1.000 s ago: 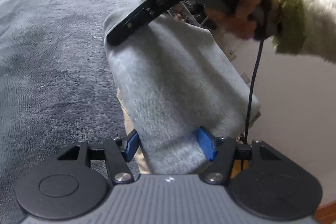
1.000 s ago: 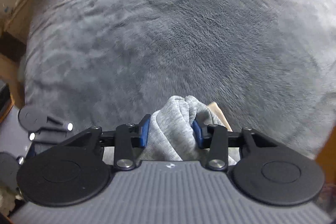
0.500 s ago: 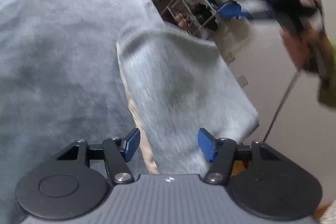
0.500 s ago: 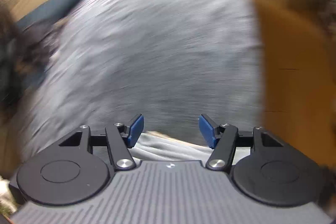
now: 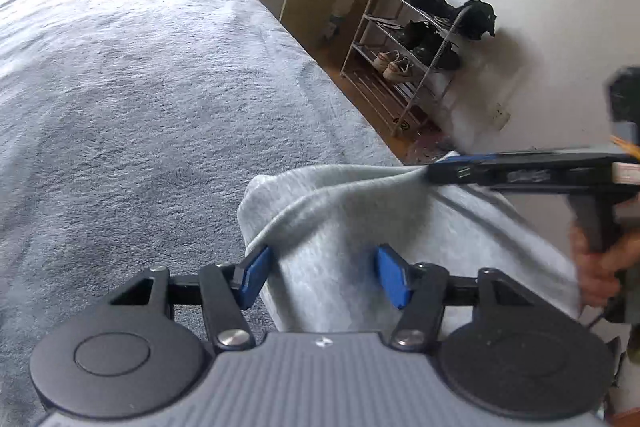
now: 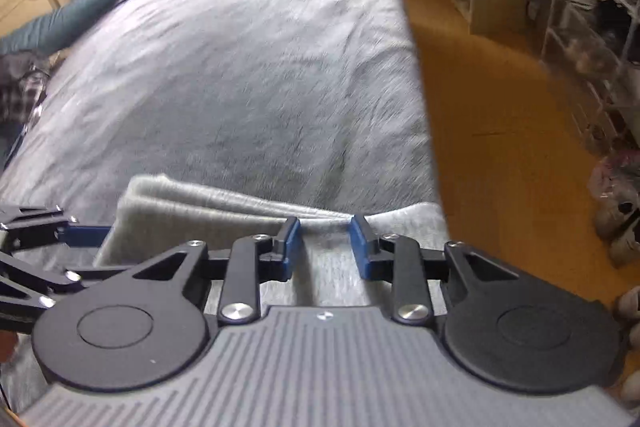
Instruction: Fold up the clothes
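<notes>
Garment: folded light grey fleece garment (image 5: pixel 340 227) lies on the near right corner of the bed, its far edge pulled up into a ridge.
Bed: dark grey plush blanket (image 5: pixel 140 87) covers it.
Left gripper (image 5: pixel 326 275): blue pads apart, fabric between them, not pinched.
Right gripper (image 6: pixel 325 241): jaws closing over the garment's edge (image 6: pixel 224 207); contact unclear.
Background: metal shoe rack (image 5: pixel 404 59) holding shoes, against the wall.
Writing: none legible.

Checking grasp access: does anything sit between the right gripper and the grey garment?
Nothing visible does. The right gripper is closing with the grey garment directly between its pads; only the bed cover lies beyond.
</notes>
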A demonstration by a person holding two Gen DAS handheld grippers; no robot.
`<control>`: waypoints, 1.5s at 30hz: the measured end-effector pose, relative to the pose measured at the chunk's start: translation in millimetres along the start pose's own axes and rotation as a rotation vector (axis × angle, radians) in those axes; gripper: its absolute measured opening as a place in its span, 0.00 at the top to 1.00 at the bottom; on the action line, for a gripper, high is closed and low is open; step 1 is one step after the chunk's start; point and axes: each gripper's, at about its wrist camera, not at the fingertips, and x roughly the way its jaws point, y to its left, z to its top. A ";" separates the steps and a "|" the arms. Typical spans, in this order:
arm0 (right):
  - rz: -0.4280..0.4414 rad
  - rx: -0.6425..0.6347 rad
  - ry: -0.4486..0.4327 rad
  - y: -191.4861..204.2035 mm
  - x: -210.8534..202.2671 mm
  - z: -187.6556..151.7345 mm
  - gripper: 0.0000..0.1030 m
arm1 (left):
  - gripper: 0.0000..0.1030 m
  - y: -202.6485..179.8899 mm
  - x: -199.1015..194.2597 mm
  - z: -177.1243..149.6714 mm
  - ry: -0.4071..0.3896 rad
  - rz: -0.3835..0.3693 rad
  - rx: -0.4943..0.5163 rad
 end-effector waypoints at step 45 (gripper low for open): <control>0.261 0.411 0.012 -74.8 -106.8 -103.2 0.80 | 0.91 -125.4 105.4 85.6 0.122 -0.086 0.278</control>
